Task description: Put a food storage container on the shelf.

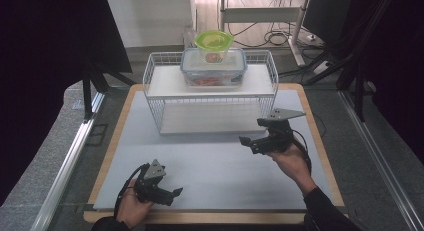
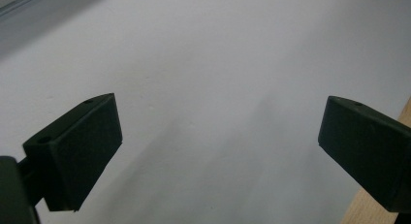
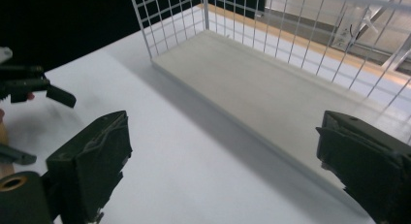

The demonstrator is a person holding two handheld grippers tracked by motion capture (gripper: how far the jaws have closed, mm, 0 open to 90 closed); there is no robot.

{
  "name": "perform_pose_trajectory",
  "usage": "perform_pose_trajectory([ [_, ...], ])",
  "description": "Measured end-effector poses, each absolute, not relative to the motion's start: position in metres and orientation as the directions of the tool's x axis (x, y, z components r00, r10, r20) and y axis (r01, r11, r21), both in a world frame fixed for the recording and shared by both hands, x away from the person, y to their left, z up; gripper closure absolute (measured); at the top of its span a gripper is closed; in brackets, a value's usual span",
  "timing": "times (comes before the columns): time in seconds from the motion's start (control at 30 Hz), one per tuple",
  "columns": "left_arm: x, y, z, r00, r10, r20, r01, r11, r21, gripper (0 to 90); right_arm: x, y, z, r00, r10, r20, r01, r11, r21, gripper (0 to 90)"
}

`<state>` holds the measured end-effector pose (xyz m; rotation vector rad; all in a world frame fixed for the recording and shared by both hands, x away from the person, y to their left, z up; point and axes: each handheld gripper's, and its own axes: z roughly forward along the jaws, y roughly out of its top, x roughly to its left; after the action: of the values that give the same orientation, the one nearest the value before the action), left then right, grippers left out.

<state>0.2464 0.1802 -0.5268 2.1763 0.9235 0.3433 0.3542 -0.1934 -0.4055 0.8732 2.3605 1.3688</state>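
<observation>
Clear rectangular plastic food box with a blue-rimmed lid (image 1: pixel 213 67) sits on the upper white shelf of the white wire rack (image 1: pixel 156 86), at the far side of the worktop (image 1: pixel 210 161); a small lime-green wavy-rimmed bowl (image 1: pixel 214 44) stands on top of its lid, touching it. Box's long axis runs left-right, parallel to the rack front. From the tongs it lies beyond and higher. Right tongs (image 1: pixel 251 141) are clearly the nearer, just in front of the rack's right front corner, jaws wide with nothing between; the right gripper view looks onto the bare lower shelf (image 3: pixel 271 93). Left tongs (image 1: pixel 175 193) lie well apart from the rack at the near left edge, jaws also wide and empty over bare worktop. Any reach for the stack likely falls to the right hand, going up and forward-left.
</observation>
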Motion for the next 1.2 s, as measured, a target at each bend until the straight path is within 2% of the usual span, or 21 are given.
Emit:
perform_pose_trajectory([
  [0.3, 0.246, 0.180, -0.527, 0.707, 0.706, -0.035, 0.509, -0.474, 0.718, 1.8, 0.335, -0.203, -0.434, -0.785, 0.619, 0.031, 0.351, 0.403, 0.845, 0.0],
  [0.97, 0.246, 0.179, -0.527, 0.708, 0.705, -0.030, 0.505, -0.476, 0.720, 1.7, 0.306, -0.224, -0.478, -0.771, 0.636, -0.016, 0.374, 0.473, 0.798, 0.0],
  [1.2, 0.245, 0.178, -0.527, 0.712, 0.701, -0.023, 0.501, -0.485, 0.717, 1.7, 0.301, -0.225, -0.496, -0.770, 0.637, -0.029, 0.401, 0.518, 0.756, 0.0],
])
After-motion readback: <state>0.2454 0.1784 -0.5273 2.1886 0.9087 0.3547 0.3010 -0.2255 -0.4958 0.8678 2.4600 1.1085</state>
